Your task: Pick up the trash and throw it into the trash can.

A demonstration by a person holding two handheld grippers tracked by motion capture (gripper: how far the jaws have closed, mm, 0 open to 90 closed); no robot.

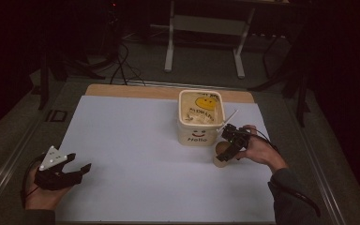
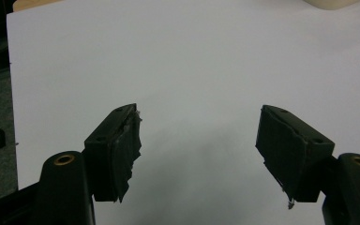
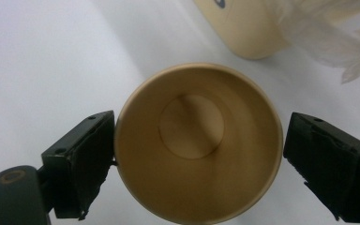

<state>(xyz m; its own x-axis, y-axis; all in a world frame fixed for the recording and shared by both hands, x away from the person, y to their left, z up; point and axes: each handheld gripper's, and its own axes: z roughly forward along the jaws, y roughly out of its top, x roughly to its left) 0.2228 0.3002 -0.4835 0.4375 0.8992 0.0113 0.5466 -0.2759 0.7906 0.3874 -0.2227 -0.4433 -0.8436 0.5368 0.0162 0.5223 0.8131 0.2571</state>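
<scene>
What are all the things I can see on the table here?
paper cup: one, tan, empty, upright on the sheet just in front of the tub, between the right gripper's open jaws
tub: one, cream with a smiley face and "Hello", far middle of the sheet, crumpled plastic inside
white sheet: one, covering the table
left gripper: one, black, open, holding nothing, near left corner
right gripper: one, black, open around the cup
hands: two, one on each gripper

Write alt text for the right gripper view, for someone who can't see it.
Seen from above, an empty paper cup stands between the right gripper's two open black jaws; a gap shows at the right-hand jaw. It stands on a white sheet, with a cream bucket beyond it.
</scene>
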